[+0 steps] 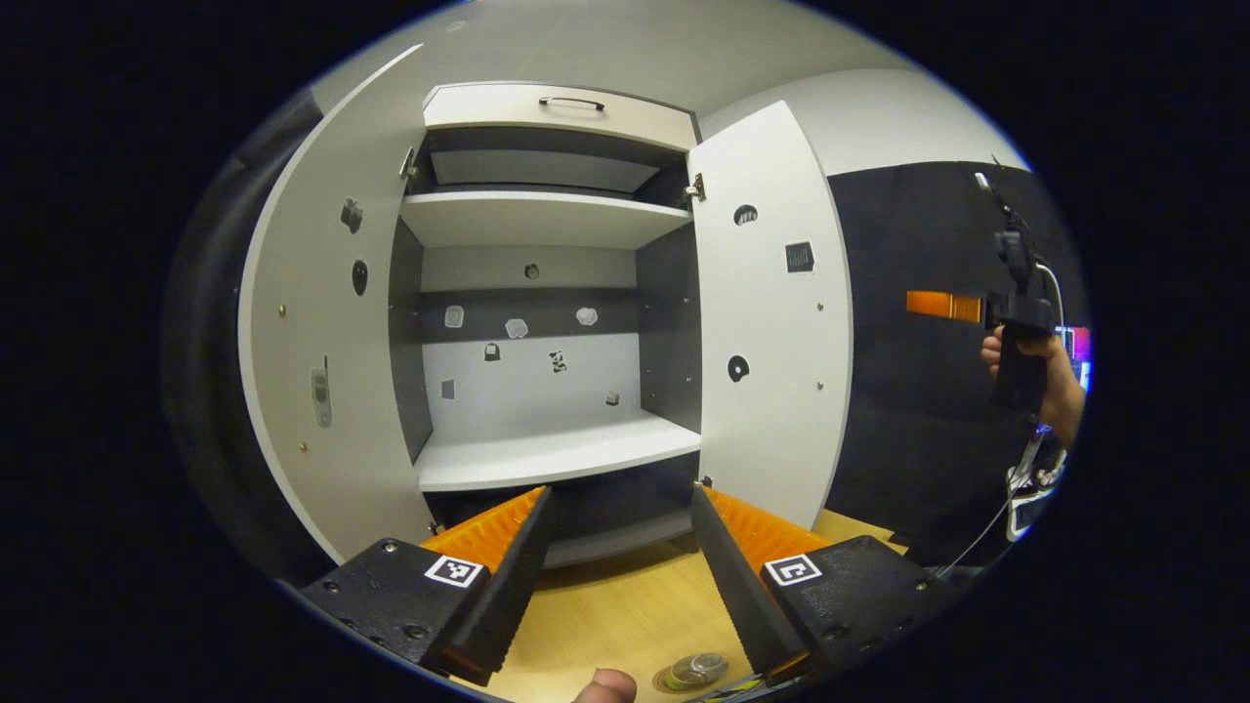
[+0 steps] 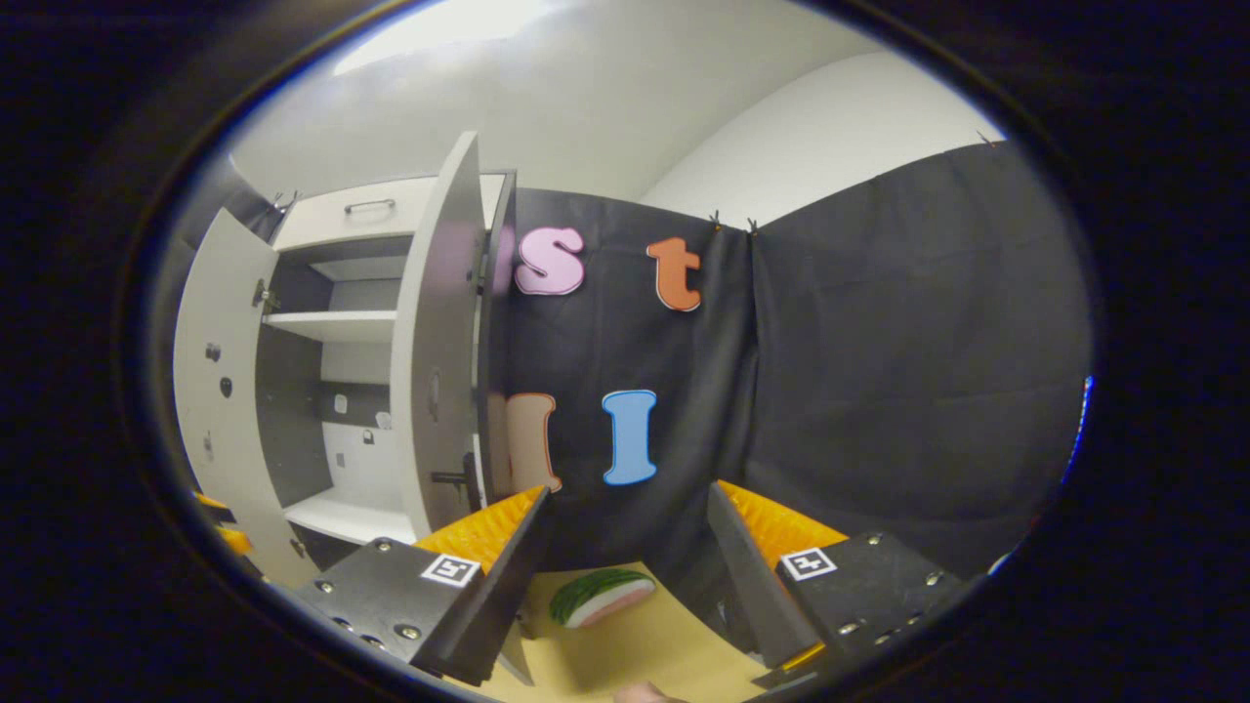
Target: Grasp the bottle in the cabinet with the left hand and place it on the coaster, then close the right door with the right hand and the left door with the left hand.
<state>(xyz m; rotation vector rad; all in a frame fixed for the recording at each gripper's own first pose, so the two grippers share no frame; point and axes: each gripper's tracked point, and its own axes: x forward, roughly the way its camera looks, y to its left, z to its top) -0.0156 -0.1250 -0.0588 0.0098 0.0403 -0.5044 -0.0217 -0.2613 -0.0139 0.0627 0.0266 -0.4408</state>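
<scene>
The bottle (image 1: 698, 669) stands on the coaster (image 1: 674, 681) on the near table (image 1: 625, 605), so door-closing is in hand. Both claws gape empty: left claw (image 1: 617, 547), right claw (image 2: 625, 547). Next, the right claw must push the right door (image 2: 435, 351) shut.

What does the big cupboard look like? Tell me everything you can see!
The cupboard is white outside with dark grey inner side walls. Both tall doors, the left door and the right door, are swung wide open. Inside are white shelves that look bare, and small stickers dot the back panel and doors. On top sits a drawer front with a metal handle. It stands at the back of a light wooden table.
</scene>
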